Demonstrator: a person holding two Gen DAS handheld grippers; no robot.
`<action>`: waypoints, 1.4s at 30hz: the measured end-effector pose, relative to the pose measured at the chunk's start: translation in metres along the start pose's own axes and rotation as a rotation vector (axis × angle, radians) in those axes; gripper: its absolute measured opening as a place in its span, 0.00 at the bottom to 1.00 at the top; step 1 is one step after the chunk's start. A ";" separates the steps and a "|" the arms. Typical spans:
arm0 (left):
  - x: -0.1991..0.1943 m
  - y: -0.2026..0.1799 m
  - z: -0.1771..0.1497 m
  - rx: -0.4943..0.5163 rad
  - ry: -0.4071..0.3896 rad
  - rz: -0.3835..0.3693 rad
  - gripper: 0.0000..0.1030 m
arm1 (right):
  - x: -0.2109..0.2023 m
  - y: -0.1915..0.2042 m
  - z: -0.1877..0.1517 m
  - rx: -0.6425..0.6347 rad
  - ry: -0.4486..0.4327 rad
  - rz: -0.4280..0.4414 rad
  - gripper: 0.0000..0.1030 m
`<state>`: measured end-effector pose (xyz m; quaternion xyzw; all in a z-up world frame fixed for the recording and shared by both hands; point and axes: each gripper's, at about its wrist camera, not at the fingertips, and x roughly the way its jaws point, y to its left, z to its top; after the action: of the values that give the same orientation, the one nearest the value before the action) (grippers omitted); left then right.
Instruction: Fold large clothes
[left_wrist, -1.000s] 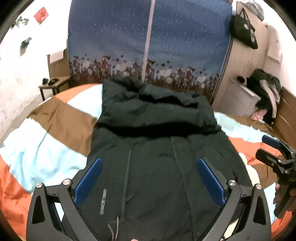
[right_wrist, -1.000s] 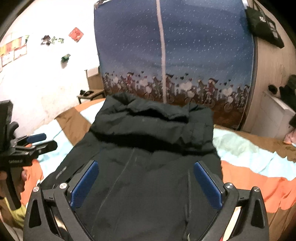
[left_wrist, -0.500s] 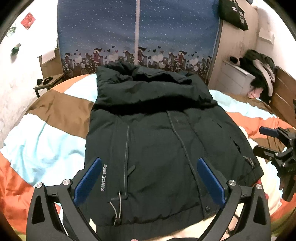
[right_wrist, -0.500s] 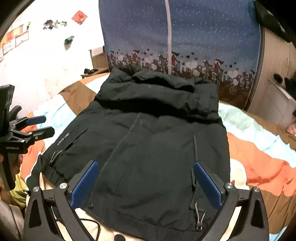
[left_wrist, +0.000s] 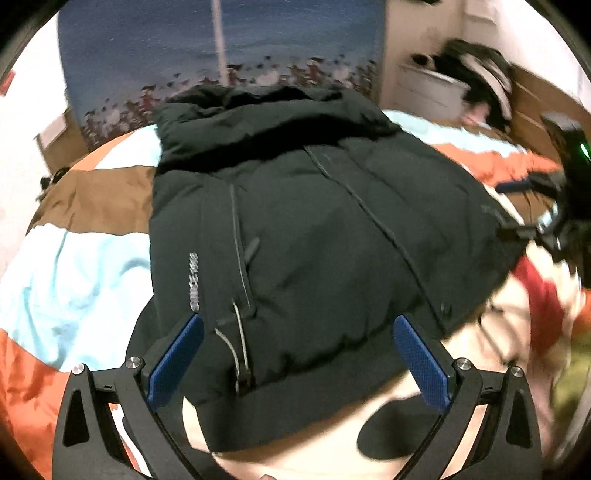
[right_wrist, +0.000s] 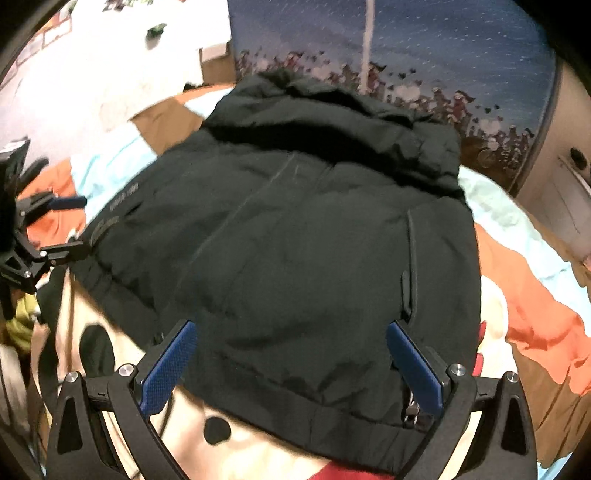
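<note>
A large black padded jacket (left_wrist: 295, 221) lies front up on the bed, hood at the far end, sleeves tucked out of sight. Its hem (left_wrist: 295, 417) is nearest me, with a white drawcord (left_wrist: 236, 343) at the left pocket. My left gripper (left_wrist: 295, 354) hovers open over the hem's left part, blue pads wide apart, nothing between them. In the right wrist view the same jacket (right_wrist: 295, 240) fills the middle, and my right gripper (right_wrist: 291, 354) stands open above the hem's right part. Each gripper shows at the other view's edge: the right gripper (left_wrist: 532, 210), the left gripper (right_wrist: 59, 225).
The bed carries a striped cover in brown (left_wrist: 96, 199), pale blue (left_wrist: 74, 280) and orange (right_wrist: 535, 288). A cream printed cloth (right_wrist: 258, 443) lies under the hem. A blue patterned curtain (right_wrist: 424, 48) hangs behind; a white cabinet (left_wrist: 432, 92) and piled clothes (left_wrist: 484, 74) stand at right.
Both grippers have drawn back toward the near edge and tilted down, so the jacket's hem and the cream cloth beneath it have come into view. Both stay open.
</note>
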<state>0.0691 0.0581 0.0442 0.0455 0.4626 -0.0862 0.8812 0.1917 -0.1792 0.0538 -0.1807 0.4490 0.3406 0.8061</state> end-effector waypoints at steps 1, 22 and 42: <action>0.002 -0.001 -0.005 0.012 0.014 -0.008 0.98 | 0.002 0.000 -0.002 -0.004 0.011 0.001 1.00; 0.053 -0.023 -0.064 0.363 0.101 0.174 0.98 | 0.033 -0.019 -0.069 -0.152 0.230 -0.082 1.00; 0.073 -0.031 -0.074 0.462 0.075 0.340 0.98 | 0.049 -0.007 -0.082 -0.300 0.145 -0.397 0.99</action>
<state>0.0440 0.0312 -0.0573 0.3250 0.4485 -0.0387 0.8317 0.1654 -0.2143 -0.0317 -0.4070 0.4058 0.2247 0.7869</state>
